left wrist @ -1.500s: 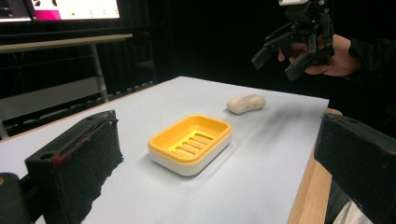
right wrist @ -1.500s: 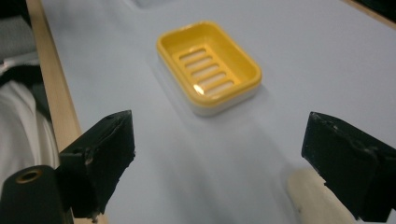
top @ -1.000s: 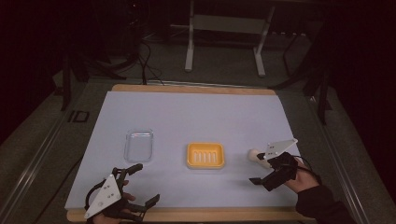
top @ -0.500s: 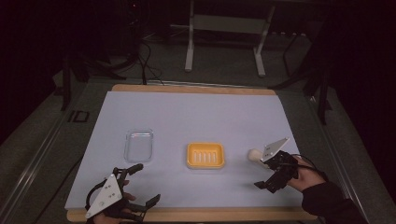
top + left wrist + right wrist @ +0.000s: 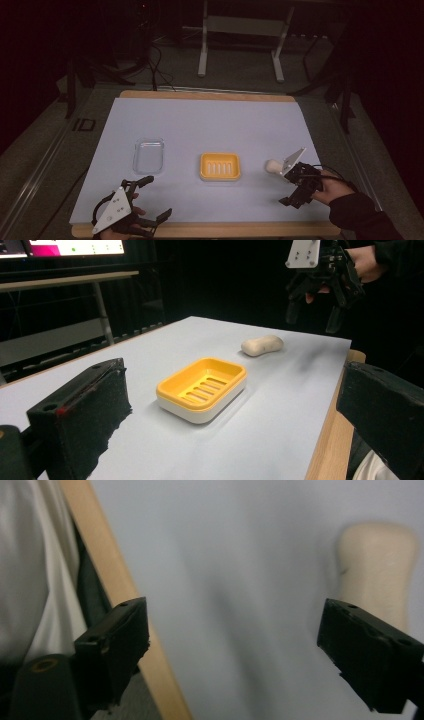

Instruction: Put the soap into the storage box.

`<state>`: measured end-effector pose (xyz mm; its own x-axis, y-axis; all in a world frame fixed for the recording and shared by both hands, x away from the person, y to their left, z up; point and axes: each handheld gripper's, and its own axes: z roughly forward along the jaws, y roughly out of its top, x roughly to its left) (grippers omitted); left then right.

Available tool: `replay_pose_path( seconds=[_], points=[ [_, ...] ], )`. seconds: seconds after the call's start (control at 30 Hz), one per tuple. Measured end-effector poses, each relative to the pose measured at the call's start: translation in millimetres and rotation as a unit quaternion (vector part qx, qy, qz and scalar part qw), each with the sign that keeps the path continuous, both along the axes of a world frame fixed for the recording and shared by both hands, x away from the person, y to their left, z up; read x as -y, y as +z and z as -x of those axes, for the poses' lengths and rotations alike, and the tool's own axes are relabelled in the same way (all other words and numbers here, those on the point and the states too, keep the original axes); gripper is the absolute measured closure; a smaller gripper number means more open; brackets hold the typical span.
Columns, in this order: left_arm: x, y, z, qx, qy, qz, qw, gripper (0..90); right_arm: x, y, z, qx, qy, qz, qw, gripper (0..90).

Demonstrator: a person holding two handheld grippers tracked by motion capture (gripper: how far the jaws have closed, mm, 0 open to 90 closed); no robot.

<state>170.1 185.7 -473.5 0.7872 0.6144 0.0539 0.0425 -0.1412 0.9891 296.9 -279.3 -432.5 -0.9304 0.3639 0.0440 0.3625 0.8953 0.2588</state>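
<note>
The soap is partly hidden in the high view, because the grey plate of the right claw covers its right end. In the right gripper view the soap is cut at its lower end by one black jaw, and the picture is blurred. The background behind the desk is dark and hard to make out.

There is one soap, one yellow soap dish, one clear tray and two claws. The soap lies on the desk, just to the right of the dish and apart from it. The tray lies to the left of the dish.

The right claw is released, its jaws wide apart and grasping nothing, raised near the soap. The left claw is also released, with empty jaws, at the near left edge of the desk.
</note>
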Motion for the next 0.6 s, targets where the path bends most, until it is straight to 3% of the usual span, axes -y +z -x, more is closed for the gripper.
replay_pose_path(
  seconds=[0.1, 0.27, 0.53, 0.6],
  points=[
    [0.1, 0.0, 0.0, 0.0, 0.0, 0.0, 1.0, 0.7, -0.2, -0.8, 0.0, -0.002, 0.002, 0.025, 0.9997, 11.1],
    [0.4, -0.3, -0.3, -0.001, -0.001, -0.001, 1.0, 0.7, 4.0, -1.2, -3.7, -0.024, -0.006, 0.039, 0.9989, 11.1],
    [1.0, -0.7, -0.5, -0.002, -0.003, -0.001, 1.0, 0.7, 9.4, -5.2, -6.5, -0.053, -0.014, 0.083, 0.995, 11.1],
    [0.8, -0.6, -0.4, -0.001, -0.003, -0.002, 1.0, 0.7, 13.1, -6.5, -9.6, -0.064, -0.028, 0.093, 0.9932, 11.1]
  ],
)
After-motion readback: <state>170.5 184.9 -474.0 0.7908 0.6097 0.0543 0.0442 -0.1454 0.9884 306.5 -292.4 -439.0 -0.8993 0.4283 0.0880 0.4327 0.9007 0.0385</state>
